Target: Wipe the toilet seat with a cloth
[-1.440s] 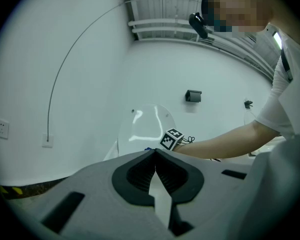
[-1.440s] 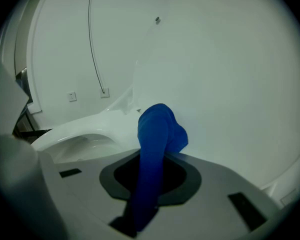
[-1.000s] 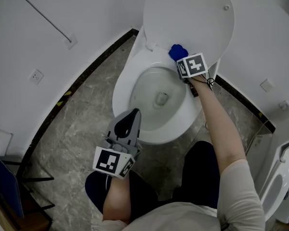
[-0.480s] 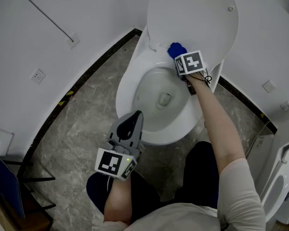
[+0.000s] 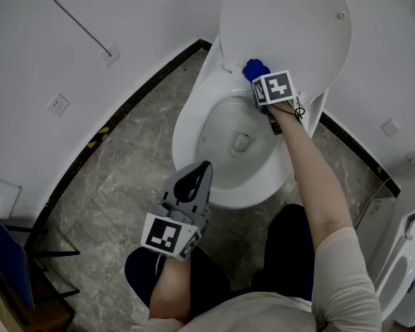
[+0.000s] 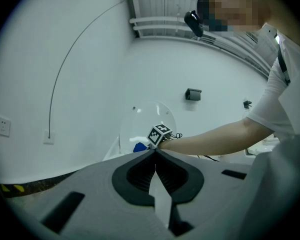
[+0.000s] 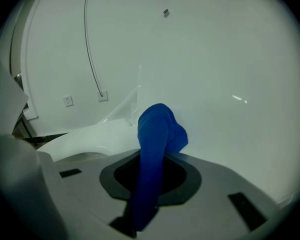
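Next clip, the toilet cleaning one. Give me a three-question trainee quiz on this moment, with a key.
1. True or false: the grey left gripper is shut, with nothing between its jaws.
2. What does the grey right gripper grip? A) a crumpled blue cloth B) a white sponge C) a long-handled brush
3. Fill in: the round white toilet lid stands ____ (raised or lowered).
Key: 1 true; 2 A; 3 raised.
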`<state>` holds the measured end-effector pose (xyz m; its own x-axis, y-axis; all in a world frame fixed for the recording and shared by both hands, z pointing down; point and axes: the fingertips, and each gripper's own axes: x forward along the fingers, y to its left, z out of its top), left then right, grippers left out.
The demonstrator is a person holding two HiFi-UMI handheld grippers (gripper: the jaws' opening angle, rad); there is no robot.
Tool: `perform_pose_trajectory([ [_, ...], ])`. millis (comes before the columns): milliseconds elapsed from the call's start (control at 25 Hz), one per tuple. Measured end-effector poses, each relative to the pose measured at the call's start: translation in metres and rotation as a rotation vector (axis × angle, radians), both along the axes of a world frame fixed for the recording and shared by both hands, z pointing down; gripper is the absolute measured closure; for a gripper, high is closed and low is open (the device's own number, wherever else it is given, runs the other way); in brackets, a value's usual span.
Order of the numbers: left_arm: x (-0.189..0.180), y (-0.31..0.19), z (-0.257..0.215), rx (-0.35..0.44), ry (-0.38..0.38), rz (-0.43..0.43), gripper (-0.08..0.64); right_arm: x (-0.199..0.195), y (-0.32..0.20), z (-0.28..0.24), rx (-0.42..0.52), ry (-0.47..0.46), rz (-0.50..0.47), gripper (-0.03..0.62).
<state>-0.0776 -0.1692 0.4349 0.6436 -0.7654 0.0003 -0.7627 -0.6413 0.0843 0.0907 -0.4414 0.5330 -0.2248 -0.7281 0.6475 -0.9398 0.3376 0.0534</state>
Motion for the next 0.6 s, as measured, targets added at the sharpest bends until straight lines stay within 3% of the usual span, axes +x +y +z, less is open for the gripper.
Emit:
perform_pose_trajectory([
  [400,0.0,0.0,0.001,-0.007,0.005,0.003,0.552,-0.014,-0.005,0.001,-0.018,0.026,0.009,0.531],
  [600,0.003,0.001,0.001,0.014,-0.067,-0.007,0.552,-0.017,-0.004,0.0,-0.018,0.032,0.001,0.531],
])
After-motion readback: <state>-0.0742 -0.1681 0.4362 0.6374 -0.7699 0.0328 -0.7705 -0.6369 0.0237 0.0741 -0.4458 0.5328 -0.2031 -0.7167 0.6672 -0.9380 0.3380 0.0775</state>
